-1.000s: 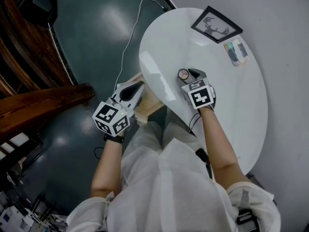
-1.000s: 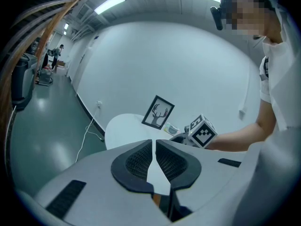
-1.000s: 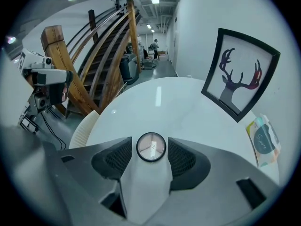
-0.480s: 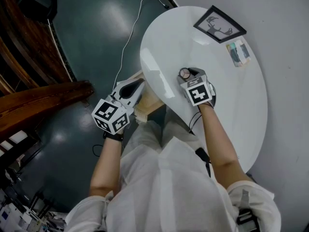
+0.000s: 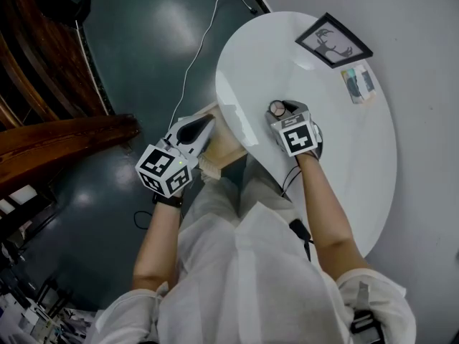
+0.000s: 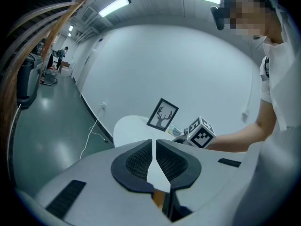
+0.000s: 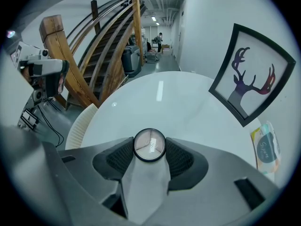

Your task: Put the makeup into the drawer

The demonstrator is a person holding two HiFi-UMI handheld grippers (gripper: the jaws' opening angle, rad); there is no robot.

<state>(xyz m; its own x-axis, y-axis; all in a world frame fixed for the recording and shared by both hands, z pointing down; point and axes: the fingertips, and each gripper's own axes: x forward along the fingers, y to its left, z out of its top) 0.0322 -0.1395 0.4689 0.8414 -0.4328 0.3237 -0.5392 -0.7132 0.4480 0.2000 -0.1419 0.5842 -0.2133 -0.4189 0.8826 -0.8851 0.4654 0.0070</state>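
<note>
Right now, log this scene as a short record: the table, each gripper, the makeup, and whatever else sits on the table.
surface: white oval table
right: right gripper shut on the makeup compact, over the table
makeup: round, dark rim, pinkish pan
left: left gripper, jaws together, nothing between them, off the table's edge
also on table: framed deer picture and small packet, at the far end
drawer: tan thing below the table's edge; cannot tell if it is the drawer

text: none legible | packet print: too blurred to read
</note>
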